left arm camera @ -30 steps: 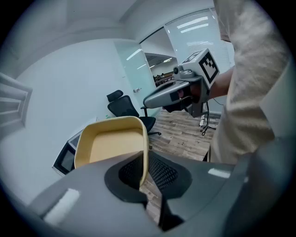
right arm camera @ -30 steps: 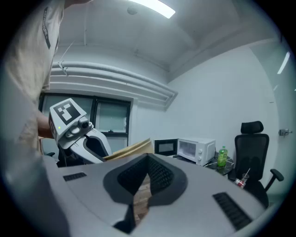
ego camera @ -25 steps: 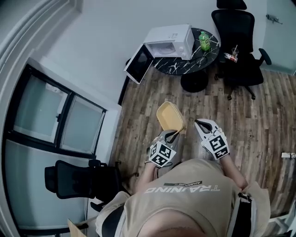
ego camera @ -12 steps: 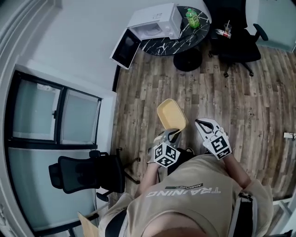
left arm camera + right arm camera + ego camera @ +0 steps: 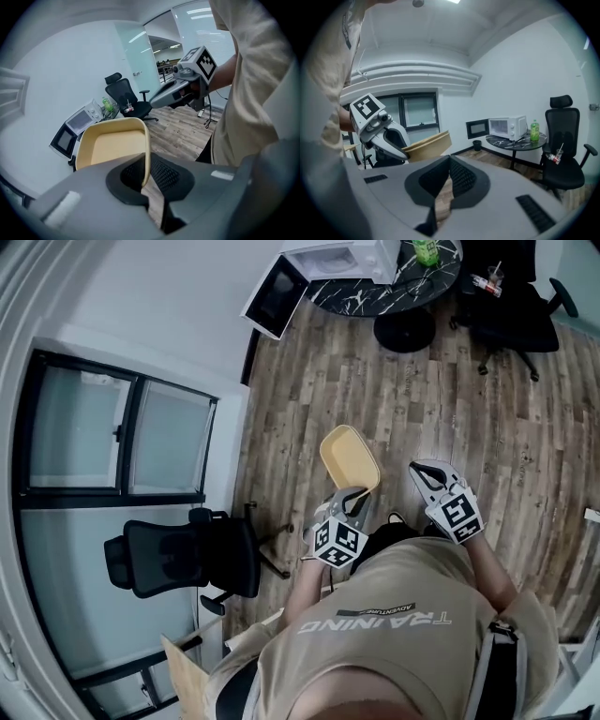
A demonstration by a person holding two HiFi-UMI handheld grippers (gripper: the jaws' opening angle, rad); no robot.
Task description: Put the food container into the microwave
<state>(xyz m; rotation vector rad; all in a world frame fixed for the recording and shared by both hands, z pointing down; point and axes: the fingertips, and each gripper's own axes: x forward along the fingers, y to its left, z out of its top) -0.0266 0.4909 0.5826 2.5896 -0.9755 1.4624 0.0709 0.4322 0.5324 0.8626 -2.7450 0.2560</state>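
Food container, the tan open-top one, is hanging in the air over the wood floor, well apart from the microwave and not in it yet. Left gripper is pinching its near rim, jaws clamping on the thin wall, one inside and one outside. Right gripper is hovering just beside it, jaws pressing together on nothing. Microwave is sitting on the round dark marble table across the room with its door hanging wide open, green bottle standing next to it, black office chair sitting by the table
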